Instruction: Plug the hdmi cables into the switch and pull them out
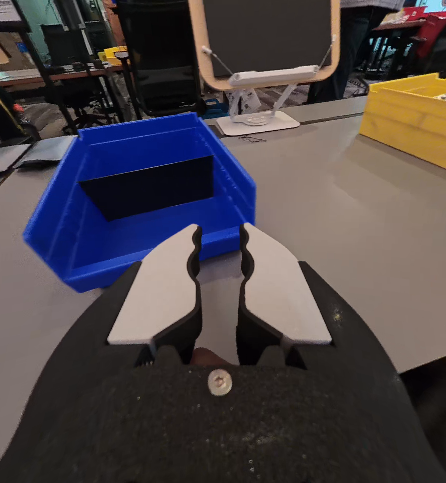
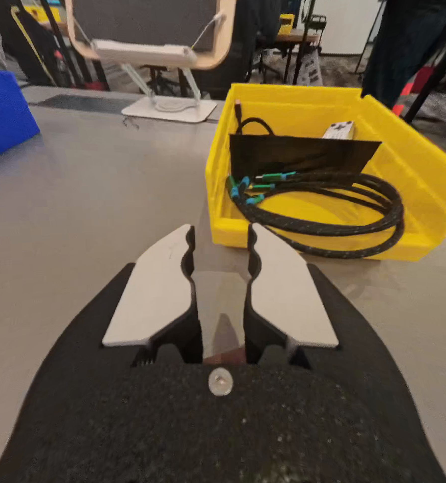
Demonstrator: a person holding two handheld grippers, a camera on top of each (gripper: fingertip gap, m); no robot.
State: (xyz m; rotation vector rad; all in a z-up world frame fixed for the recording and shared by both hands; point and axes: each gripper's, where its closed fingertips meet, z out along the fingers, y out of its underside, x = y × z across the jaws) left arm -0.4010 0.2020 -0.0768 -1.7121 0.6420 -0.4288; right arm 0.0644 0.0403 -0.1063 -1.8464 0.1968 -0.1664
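Braided black cables [image 2: 329, 224]: coiled in the front compartment of the yellow bin [image 2: 425, 183], one loop spilling over the low front lip; likely light, floppy, rough-sheathed, so not slippery but prone to dragging the whole coil along.
Green plugs [image 2: 265, 186]: bunched at the left of the coil, just in front of the divider [image 2: 295, 154], blue collars behind each; rigid shells, judged the best hold, pinched across the flat sides just behind the metal tip.
Avoid: gripping the braid itself, too soft to push a plug home.
Switch [image 2: 340, 130]: probably the pale box in the rear compartment, half hidden by the divider; ports not visible, small and likely light, so apt to slide unless braced.
Thin cord [image 2: 253, 121]: black, in the rear left corner, one end standing up against the wall; kind uncertain.
Right tongs [image 2: 220, 230]: jaws parted, nothing between them, low over the grey table [image 2: 99, 209], just short of the bin's front-left corner.
Left tongs [image 1: 220, 230]: jaws parted, holding nothing, at the front lip of the blue bin [image 1: 60, 209].
Blue bin: only a dark divider showing inside.
Progress: nothing taken out yet, judged the very start.
Risk: plugs tangled together, two lifting at once; coil snagging on the lip.
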